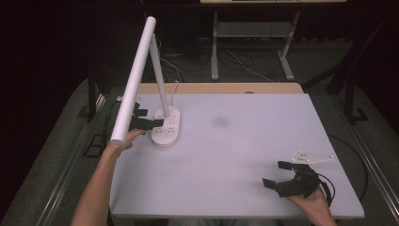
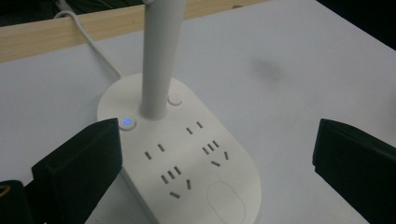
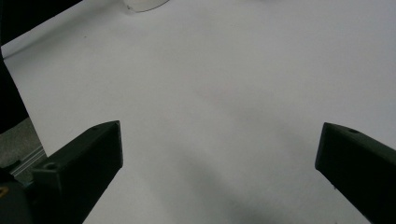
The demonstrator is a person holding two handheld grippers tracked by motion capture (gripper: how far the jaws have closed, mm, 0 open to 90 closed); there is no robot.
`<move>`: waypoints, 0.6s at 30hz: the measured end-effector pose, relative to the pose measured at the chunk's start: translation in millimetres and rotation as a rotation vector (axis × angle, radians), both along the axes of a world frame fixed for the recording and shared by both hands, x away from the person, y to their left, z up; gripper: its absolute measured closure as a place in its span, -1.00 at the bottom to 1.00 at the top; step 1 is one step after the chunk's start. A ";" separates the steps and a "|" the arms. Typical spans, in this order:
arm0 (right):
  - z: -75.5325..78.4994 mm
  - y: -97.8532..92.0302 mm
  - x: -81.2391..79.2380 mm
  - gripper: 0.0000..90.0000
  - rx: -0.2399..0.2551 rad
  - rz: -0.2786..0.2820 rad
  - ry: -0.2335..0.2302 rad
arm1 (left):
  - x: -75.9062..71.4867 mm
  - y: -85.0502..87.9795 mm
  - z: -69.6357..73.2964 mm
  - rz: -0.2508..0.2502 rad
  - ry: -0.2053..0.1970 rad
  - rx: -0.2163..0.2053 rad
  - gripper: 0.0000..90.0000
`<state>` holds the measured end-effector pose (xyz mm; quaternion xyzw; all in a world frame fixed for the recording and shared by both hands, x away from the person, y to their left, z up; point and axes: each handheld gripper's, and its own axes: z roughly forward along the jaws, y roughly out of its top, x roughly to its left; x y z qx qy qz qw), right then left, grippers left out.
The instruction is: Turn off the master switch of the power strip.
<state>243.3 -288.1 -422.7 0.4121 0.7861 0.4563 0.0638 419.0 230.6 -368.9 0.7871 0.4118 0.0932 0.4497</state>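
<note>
Two grippers on my screens right now, both with jaws spread wide and nothing between them; starting from the near edge, the right gripper [image 1: 277,175] sits low over the white table [image 1: 244,155] by the person's right hand [image 1: 313,202], with its grey three-cornered plate [image 1: 313,157] poking out just beyond it; in the right gripper view the gap between its two black jaws is just bare tabletop, and way past the jaw tips a sliver of something white shows at the top edge, too cut off to tell what it is.

Further out, the left gripper [image 1: 148,120] is right up at the lamp base [image 1: 167,128]; from the left gripper view [image 2: 215,172] the base [image 2: 187,158] lies between the open jaws, closer to the left jaw; that jaw's tip is right at the base's edge, next to a little button glowing blue [image 2: 126,122]; can't tell if it's actually touching; the right jaw stands well apart from the base over bare table.

Beyond the jaws the white stem [image 2: 161,56] rises from the base, with a second round button [image 2: 175,99] just beside it; a white cord [image 2: 88,39] runs off behind toward the wooden strip [image 2: 42,37] at the far table edge; from the high view the long lamp head [image 1: 134,77] slants over the left forearm [image 1: 96,188].
</note>
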 end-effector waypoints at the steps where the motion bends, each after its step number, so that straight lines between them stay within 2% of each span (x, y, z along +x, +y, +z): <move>1: 0.0 -0.1 0.0 -1.00 0.000 0.000 0.000 | 1.7 1.0 0.6 0.003 -0.006 0.007 -0.99; 11: -0.7 0.4 0.3 -1.00 -0.002 0.004 -0.002 | 15.0 6.4 -0.6 0.051 -0.009 -0.001 -0.92; 18: -0.7 0.6 1.2 -1.00 0.001 0.004 0.000 | 23.3 9.5 -10.4 0.110 0.018 -0.013 -0.78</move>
